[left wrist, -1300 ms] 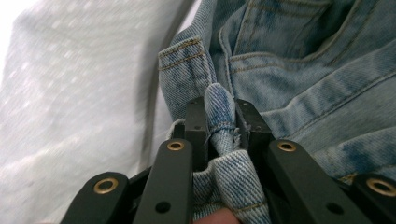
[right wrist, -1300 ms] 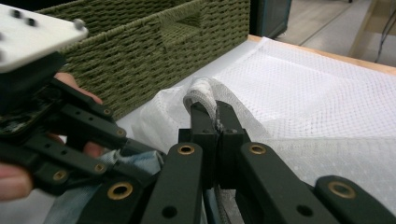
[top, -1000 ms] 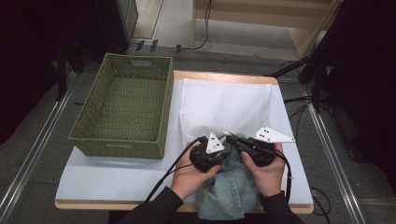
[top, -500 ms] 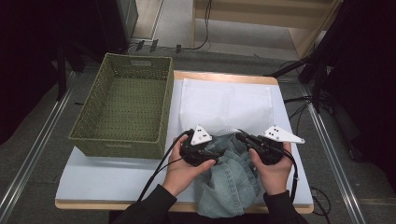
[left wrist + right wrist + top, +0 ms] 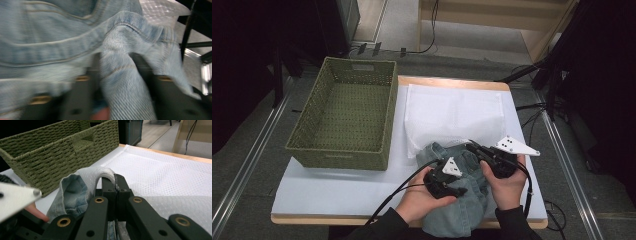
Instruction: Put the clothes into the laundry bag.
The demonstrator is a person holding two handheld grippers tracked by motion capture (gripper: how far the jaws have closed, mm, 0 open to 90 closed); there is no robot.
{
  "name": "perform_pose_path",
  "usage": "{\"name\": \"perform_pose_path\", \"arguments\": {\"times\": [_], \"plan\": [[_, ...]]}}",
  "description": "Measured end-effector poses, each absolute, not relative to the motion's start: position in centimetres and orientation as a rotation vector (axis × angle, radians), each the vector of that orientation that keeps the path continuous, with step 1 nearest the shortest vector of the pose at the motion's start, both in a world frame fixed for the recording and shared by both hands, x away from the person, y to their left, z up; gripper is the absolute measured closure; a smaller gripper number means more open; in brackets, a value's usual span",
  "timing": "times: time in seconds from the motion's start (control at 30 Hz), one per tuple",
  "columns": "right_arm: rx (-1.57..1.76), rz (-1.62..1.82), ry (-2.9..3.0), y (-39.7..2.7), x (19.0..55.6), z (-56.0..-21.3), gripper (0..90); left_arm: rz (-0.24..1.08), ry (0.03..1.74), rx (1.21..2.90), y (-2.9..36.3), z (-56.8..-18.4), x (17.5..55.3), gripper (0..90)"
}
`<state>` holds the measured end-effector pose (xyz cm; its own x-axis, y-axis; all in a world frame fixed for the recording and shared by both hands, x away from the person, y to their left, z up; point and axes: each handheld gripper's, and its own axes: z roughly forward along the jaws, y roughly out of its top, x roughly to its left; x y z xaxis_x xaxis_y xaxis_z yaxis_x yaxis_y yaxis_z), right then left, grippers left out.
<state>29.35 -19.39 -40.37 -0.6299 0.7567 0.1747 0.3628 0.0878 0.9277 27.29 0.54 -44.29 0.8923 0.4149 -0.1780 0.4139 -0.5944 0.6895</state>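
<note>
A light-blue denim garment [image 5: 462, 215] lies bunched at the table's front edge, partly over the near end of a white mesh bag [image 5: 452, 112]. My left gripper [image 5: 460, 191] rests on the denim. In the left gripper view its jaws have just been closing, and the left gripper [image 5: 117, 82] is pinched on a raised fold of denim [image 5: 62, 37]. My right gripper [image 5: 473, 146] stays shut. Up close, my right gripper [image 5: 115, 182] clamps a pale fabric rim that looks like the mesh bag's mouth, with denim [image 5: 72, 192] showing beside it.
A green woven basket [image 5: 339, 155] stands empty at the left, and its wall [image 5: 62, 152] is close to the right gripper. The mesh bag [image 5: 162, 172] spreads flat toward the table's far edge. Black cables trail off the front edge.
The left gripper swung out to the left, then came back right and nearer, down onto the denim, where it now pinches a fold. The right gripper has kept its place and its grip.
</note>
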Motion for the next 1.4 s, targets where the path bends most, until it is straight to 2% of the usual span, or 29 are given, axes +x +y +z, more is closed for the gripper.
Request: {"name": "perform_pose_path", "arguments": {"times": [0.03,0.1,0.2,0.23,0.43,0.53,0.6,0.63,0.8,0.87,0.93,1.03,1.17,1.23,1.27,1.4], "plan": [[1.103,1.562,2.023,-19.5,29.3,-40.3,90.0,0.004,0.594,2.262,0.8,-43.9,27.3,76.1],[1.103,1.567,2.025,-19.7,29.2,-40.2,89.9,0.011,0.626,2.176,1.8,-42.9,27.3,79.2],[1.089,1.589,2.02,-19.7,28.9,-39.6,90.0,0.003,0.705,1.992,3.4,-41.2,27.6,79.5],[1.087,1.594,2.014,-19.7,28.8,-39.4,89.9,0.043,0.736,1.927,4.0,-40.5,27.7,79.5],[1.032,1.609,2.002,-18.8,27.8,-37.8,90.0,0.213,0.962,1.786,4.2,-41.0,29.2,77.6],[1.031,1.575,2.028,-18.3,27.8,-38.0,90.0,0.239,1.013,1.882,2.8,-43.1,30.6,70.8],[1.051,1.564,2.04,-18.3,28.1,-38.6,90.0,0.176,0.978,1.958,2.1,-44.7,31.0,59.8],[1.058,1.563,2.04,-18.4,28.3,-38.9,90.0,0.191,0.928,1.966,2.2,-44.8,30.6,55.4],[1.12,1.545,2.007,-20.0,28.8,-39.4,89.9,0.37,0.736,1.906,5.0,-42.0,26.7,39.7],[1.142,1.544,1.993,-20.5,29.0,-39.5,89.9,0.474,0.776,1.845,7.2,-41.0,25.5,34.9],[1.15,1.553,1.995,-20.6,29.1,-39.6,89.9,0.521,0.875,1.821,8.6,-41.0,25.3,33.5],[1.137,1.557,2.01,-20.0,29.0,-39.6,89.9,0.511,1.053,1.854,9.1,-42.7,25.8,28.2],[1.122,1.542,2.023,-19.5,28.9,-39.5,89.9,0.411,1.148,1.861,8.8,-44.6,26.7,23.7],[1.118,1.536,2.019,-19.5,28.9,-39.4,89.8,0.365,1.119,1.868,8.6,-44.6,27.0,29.8],[1.118,1.533,2.016,-19.6,28.9,-39.5,89.8,0.344,1.104,1.881,8.5,-44.6,27.1,37.8],[1.127,1.539,2.018,-19.6,29.0,-39.7,89.8,0.245,1.06,1.881,8.2,-44.6,27.6,87.5]]}}
